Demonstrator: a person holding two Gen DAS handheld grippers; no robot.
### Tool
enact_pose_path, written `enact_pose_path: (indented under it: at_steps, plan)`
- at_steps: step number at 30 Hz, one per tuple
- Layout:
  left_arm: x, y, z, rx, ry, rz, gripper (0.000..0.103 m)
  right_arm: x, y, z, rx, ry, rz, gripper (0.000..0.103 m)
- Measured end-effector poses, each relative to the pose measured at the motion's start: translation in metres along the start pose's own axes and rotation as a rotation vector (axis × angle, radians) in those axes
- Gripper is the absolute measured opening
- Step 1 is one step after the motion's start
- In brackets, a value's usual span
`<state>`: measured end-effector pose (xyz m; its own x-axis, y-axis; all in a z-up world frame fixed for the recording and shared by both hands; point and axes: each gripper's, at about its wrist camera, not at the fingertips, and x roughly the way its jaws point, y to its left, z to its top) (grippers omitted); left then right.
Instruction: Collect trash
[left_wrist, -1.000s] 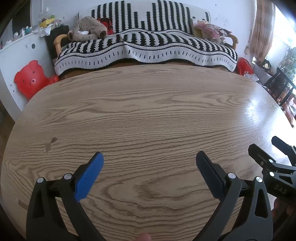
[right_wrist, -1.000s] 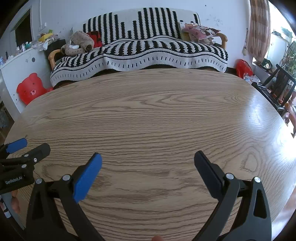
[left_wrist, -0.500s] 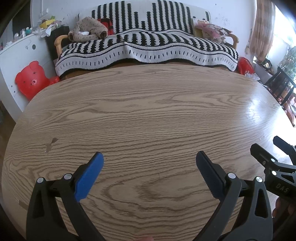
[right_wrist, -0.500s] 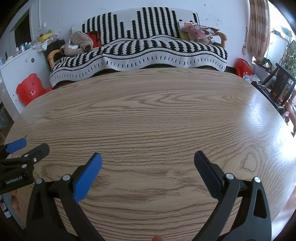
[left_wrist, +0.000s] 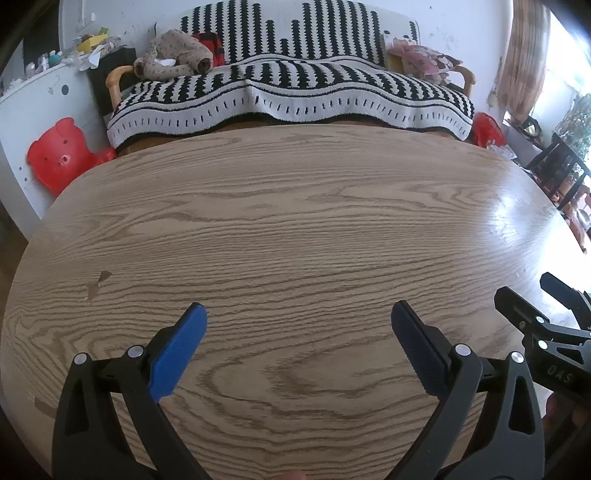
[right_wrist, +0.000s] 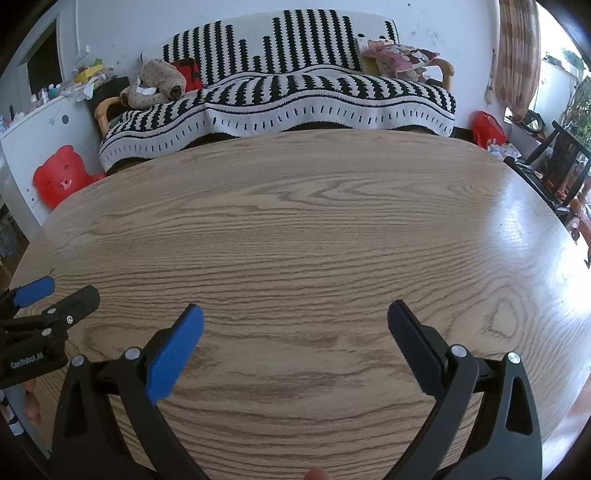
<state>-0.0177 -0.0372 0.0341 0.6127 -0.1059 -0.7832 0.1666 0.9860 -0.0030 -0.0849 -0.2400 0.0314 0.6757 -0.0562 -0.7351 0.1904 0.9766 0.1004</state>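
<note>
My left gripper (left_wrist: 297, 314) hovers open over the near part of a wooden table (left_wrist: 295, 221), nothing between its blue-padded fingers. My right gripper (right_wrist: 295, 314) is open too, held beside it at the same height; it shows at the right edge of the left wrist view (left_wrist: 546, 302). The left gripper appears at the left edge of the right wrist view (right_wrist: 55, 295). No trash shows on the tabletop in either view. A small dark mark (left_wrist: 98, 282) sits on the wood at the left.
Behind the table stands a sofa with a black-and-white striped cover (left_wrist: 291, 88), a rolled cloth (left_wrist: 173, 59) and a cushion (left_wrist: 424, 59) on it. A red bear-shaped stool (left_wrist: 59, 155) is at far left, a dark chair (right_wrist: 557, 162) at far right, a cluttered white cabinet (left_wrist: 48, 85) beyond.
Both grippers stay open. The view has drifted only slightly; nothing was taken hold of or let go.
</note>
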Motion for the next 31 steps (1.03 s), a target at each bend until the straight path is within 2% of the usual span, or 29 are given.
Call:
enact_pose_path:
  at_steps: [11, 19, 22, 27, 31]
  plan:
    - [-0.001, -0.005, -0.002, 0.006, 0.011, -0.002, 0.097, 0.004, 0.000, -0.001, -0.006, 0.015, -0.004, 0.096]
    - [-0.009, 0.006, -0.003, -0.062, -0.015, 0.000, 0.097, 0.006, 0.004, 0.000, -0.014, 0.021, 0.004, 0.096]
    - [-0.009, 0.006, -0.003, -0.066, -0.010, -0.029, 0.097, 0.006, 0.004, 0.000, -0.012, 0.020, 0.005, 0.096]
    - [-0.004, 0.005, -0.001, -0.059, -0.030, 0.028, 0.097, 0.011, 0.005, 0.001, -0.016, 0.030, -0.003, 0.096]
    - [0.003, 0.011, -0.001, -0.084, -0.011, 0.011, 0.097, 0.022, 0.011, 0.004, -0.040, 0.053, -0.011, 0.096]
